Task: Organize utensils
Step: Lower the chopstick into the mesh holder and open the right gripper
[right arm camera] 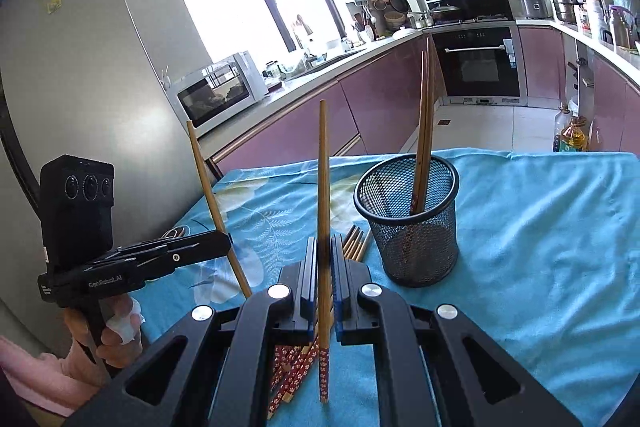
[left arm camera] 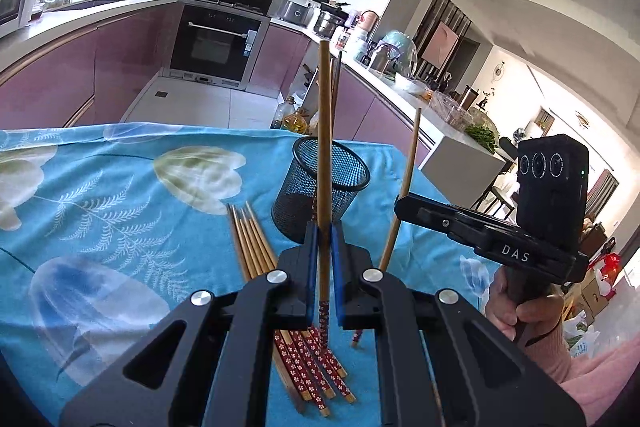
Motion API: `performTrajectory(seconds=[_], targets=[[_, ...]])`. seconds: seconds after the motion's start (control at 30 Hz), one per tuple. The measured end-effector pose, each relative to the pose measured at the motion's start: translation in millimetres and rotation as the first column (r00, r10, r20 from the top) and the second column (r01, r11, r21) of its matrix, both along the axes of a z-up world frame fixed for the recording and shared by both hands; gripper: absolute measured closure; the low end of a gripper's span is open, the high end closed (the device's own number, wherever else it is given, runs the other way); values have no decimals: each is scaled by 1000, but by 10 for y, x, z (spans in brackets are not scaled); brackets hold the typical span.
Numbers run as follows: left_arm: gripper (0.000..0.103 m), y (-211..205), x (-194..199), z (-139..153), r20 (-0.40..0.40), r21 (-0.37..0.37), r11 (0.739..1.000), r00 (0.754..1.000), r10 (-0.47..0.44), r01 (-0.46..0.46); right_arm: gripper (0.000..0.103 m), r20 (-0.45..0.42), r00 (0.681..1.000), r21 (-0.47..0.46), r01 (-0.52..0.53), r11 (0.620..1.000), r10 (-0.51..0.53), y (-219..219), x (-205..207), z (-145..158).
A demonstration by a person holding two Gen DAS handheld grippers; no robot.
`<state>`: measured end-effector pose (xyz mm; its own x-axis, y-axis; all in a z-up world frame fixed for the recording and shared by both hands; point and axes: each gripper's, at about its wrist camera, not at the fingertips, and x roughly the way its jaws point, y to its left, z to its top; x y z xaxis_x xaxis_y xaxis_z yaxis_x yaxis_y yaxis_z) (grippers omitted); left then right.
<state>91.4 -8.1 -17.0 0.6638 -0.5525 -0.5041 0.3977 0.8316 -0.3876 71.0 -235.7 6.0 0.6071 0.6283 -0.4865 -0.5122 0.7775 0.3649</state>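
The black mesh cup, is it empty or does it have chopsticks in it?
Not empty: the black mesh cup stands upright with wooden chopsticks leaning inside.

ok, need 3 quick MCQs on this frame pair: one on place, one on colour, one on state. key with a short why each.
1. Where does the mesh cup stand?
A. on the blue cloth
B. on the kitchen counter
C. on the floor

2. What colour are the patterned ends of the loose chopsticks on the cloth?
A. green
B. dark red with pale flowers
C. plain black

3. What is the state of the left gripper?
A. open and empty
B. shut on a spoon
C. shut on a chopstick

Key:
1 A, the cup's base sits on the cloth over the table.
2 B, the ends below the jaws show red with small flowers.
3 C, one chopstick runs up between the closed jaws; the right gripper holds one likewise.
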Motion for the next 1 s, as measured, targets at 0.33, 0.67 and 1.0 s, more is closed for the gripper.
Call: performTrajectory(seconds=[0.33,0.67,1.0], targets=[[96,-87,235,326,85,-1,1000,996,14,-14,97,98,995,1,23,1000,-23,-121,134,340],[96,-215,461,811,192,0,1000,981,28,-29,97,204,977,18,60,998,-62,-238,249,803],[95,-394,684,1022,251,22,998,967,46,-53,97,231,966,22,112,993,-114,-311,501,947]])
